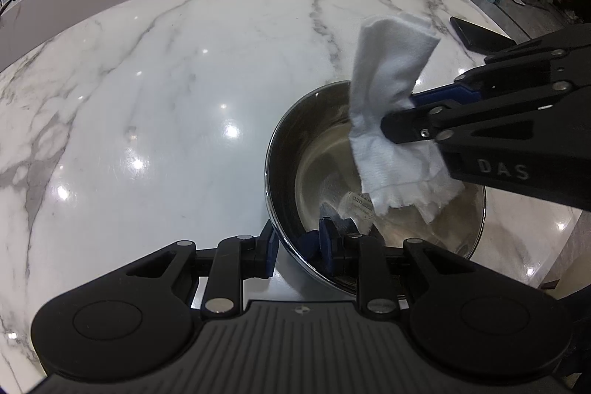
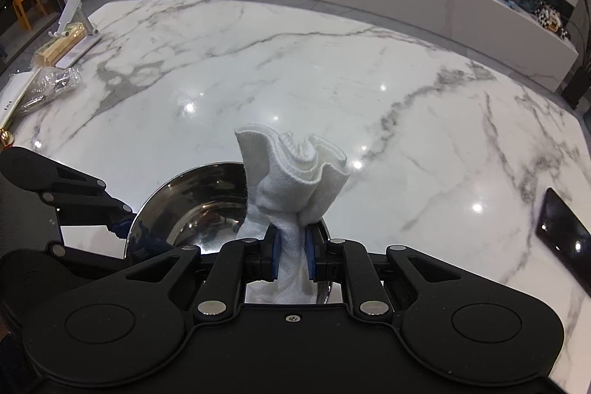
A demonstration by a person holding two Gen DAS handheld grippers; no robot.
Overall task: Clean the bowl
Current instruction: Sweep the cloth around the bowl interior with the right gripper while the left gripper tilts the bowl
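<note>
left tongs (image 1: 297, 244) clamp the bowl (image 1: 375, 187) rim at 5 o'clock on the bench (image 1: 166, 98); right tongs (image 1: 397, 117) pinch the cloth (image 1: 397, 120) over it. right view: right tongs (image 2: 291, 255) squeeze the cloth (image 2: 291, 172) beside the bowl (image 2: 192, 205), phone (image 2: 565, 235) at 3 o'clock.

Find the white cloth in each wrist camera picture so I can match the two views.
Left wrist view: the white cloth hangs right of centre, pinched by the right gripper above the steel bowl.
Right wrist view: bottom centre, the cloth bunches up between the fingers.
Shared landmark: the black phone on the marble table.
</note>
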